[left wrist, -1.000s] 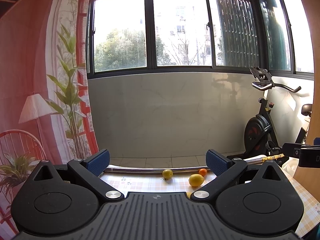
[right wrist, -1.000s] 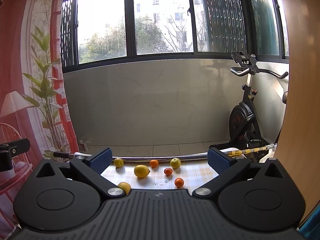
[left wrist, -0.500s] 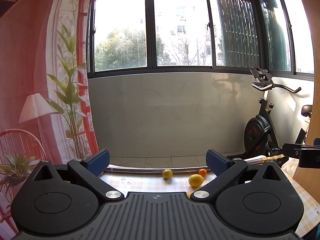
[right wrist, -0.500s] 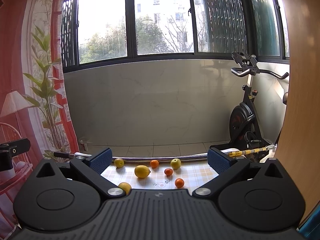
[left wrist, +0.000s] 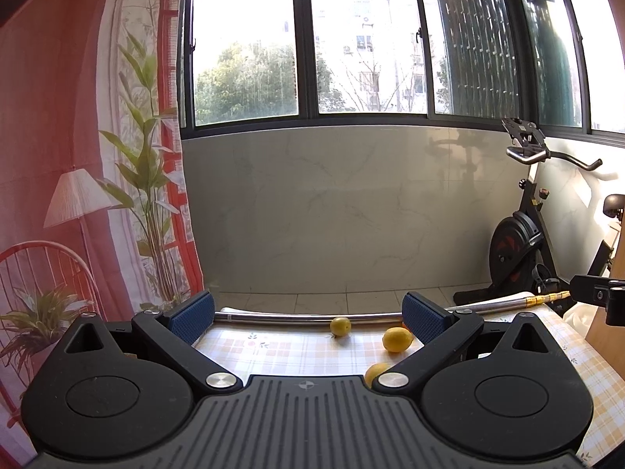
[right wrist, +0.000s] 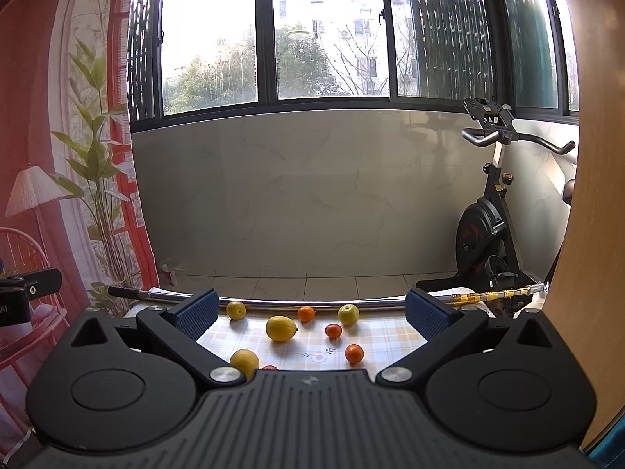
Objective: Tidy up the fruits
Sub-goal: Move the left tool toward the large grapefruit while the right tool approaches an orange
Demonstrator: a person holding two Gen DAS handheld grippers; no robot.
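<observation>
Several loose fruits lie on a checked tablecloth [right wrist: 383, 336]. In the right wrist view I see a big lemon [right wrist: 281, 328], a second yellow fruit [right wrist: 244, 362] close to the left finger, a small yellow one [right wrist: 236, 310], a green-yellow one [right wrist: 348, 314] and small oranges [right wrist: 306, 314] [right wrist: 354, 353] [right wrist: 333, 330]. My right gripper [right wrist: 311, 312] is open and empty above the near table edge. In the left wrist view a yellow fruit [left wrist: 340, 326] and a lemon [left wrist: 397, 340] lie ahead. My left gripper [left wrist: 308, 312] is open and empty.
A metal rod [right wrist: 304, 305] runs along the table's far edge. An exercise bike [right wrist: 488, 234] stands at the right. A wooden panel [right wrist: 597, 195] rises at the far right. A printed curtain [left wrist: 78, 156] hangs at the left.
</observation>
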